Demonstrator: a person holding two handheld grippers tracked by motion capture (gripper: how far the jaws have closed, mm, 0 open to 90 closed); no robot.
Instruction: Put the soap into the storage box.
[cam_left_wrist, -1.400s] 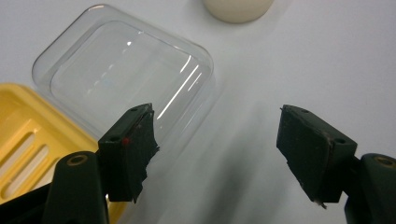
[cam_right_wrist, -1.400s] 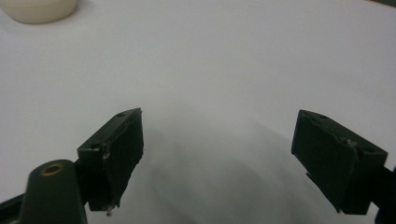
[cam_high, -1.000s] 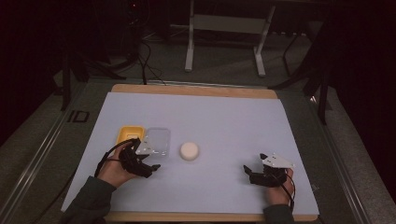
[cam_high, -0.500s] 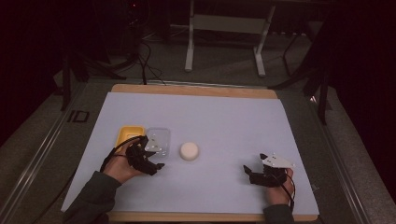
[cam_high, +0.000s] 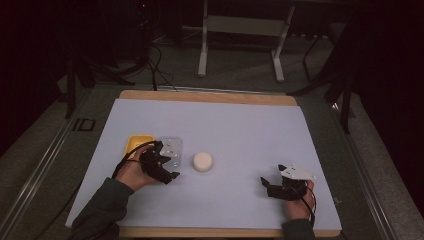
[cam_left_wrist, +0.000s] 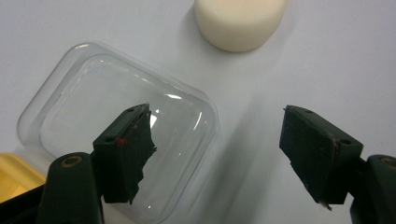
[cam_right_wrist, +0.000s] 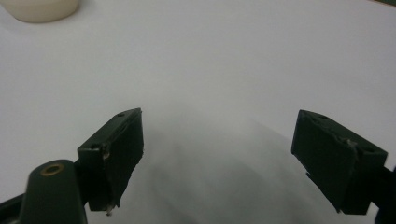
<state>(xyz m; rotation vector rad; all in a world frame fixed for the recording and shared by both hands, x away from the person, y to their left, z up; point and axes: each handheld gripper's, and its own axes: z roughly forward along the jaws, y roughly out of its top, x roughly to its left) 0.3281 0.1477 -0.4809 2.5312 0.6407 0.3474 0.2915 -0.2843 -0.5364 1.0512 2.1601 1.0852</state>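
Left gripper (cam_left_wrist: 217, 154): jaws apart, nothing pinched between them; they have just been opening. One jaw hangs over the clear lid (cam_left_wrist: 121, 140); the other is over bare mat beside it.
What changed: in the high view, a second ago this gripper sat tight against the lid, and the lid lay a little farther up the mat; now the lid lies loose just beside the yellow container (cam_high: 139, 146).
Meaning: judged a release, with the lid set down and the left hand (cam_high: 131, 172) free for the next pick.
Lid position: flat on the white mat (cam_high: 240, 130), dome up, touching or nearly touching the yellow container, with the white puck (cam_high: 202, 161) near its other side.
Lid axis: a rounded rectangle, nearly square; in the high view its slightly longer side runs away from the person, parallel to the yellow container.
Right gripper (cam_right_wrist: 217, 158): jaws wide, empty, over bare mat, well apart from the lid.
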